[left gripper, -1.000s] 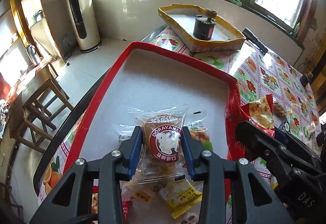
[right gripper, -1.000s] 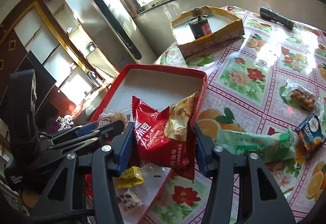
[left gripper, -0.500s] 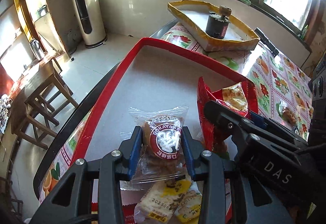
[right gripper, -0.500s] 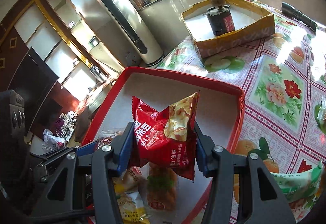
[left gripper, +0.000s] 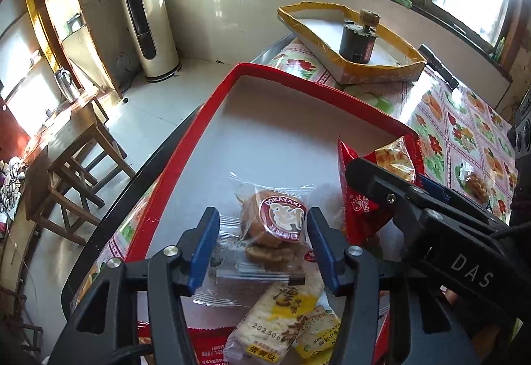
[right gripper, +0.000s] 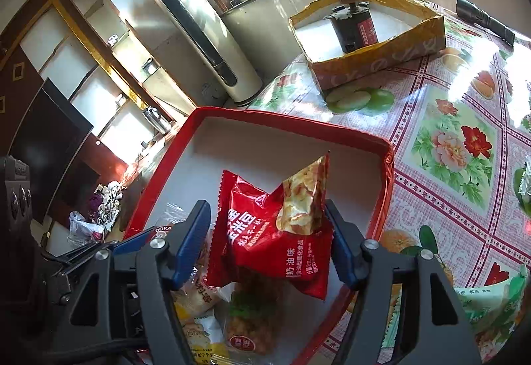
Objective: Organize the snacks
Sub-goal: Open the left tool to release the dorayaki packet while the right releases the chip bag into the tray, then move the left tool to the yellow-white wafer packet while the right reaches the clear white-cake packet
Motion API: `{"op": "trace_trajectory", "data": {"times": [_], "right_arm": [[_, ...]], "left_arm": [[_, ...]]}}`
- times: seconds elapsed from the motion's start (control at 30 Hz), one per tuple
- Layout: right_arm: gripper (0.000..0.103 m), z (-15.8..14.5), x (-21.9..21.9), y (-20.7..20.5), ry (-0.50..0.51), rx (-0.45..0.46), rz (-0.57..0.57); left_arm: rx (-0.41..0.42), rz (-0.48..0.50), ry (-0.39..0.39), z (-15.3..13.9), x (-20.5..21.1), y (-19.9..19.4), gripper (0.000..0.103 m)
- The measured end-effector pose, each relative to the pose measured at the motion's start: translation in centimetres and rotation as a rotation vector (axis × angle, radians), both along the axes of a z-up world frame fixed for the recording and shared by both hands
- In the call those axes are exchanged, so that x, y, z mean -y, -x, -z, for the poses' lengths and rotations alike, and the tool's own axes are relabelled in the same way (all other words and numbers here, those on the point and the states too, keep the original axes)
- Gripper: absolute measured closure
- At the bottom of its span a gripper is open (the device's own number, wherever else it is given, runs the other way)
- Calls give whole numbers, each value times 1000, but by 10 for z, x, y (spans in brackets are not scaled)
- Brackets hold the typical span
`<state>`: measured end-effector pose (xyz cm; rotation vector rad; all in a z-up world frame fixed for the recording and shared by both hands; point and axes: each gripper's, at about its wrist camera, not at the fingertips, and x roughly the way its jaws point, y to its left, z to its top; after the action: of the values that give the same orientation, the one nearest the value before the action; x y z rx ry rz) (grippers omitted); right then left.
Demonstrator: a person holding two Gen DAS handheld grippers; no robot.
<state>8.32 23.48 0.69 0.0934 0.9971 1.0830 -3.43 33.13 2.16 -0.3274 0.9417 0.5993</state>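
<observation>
Red bag (right gripper: 275, 232) hides right gripper's (right gripper: 268, 232) grip; left gripper (left gripper: 262, 238) gapes around dorayaki (left gripper: 275, 225).

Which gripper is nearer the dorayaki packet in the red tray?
Left. The left gripper has its open fingers either side of the dorayaki packet; the right gripper, beside it, is around the red snack bag.

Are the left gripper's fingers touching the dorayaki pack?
Apart. The left wrist view shows the left gripper open, with gaps between both blue fingers and the dorayaki pack, which lies in the red tray.
</observation>
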Motion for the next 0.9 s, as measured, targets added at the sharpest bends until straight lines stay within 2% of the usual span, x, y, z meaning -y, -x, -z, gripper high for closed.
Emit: {"op": "trace_trajectory", "data": {"times": [0.3, 0.6, 0.9], "right_arm": [[31, -16, 34, 2, -38, 21, 49], [31, -14, 104, 7, -65, -13, 157], [29, -11, 185, 19, -56, 4, 251]], "left_arm": [[53, 14, -1, -19, 14, 7, 45], [76, 101, -10, -31, 61, 4, 44], [76, 203, -10, -35, 112, 4, 40]]}}
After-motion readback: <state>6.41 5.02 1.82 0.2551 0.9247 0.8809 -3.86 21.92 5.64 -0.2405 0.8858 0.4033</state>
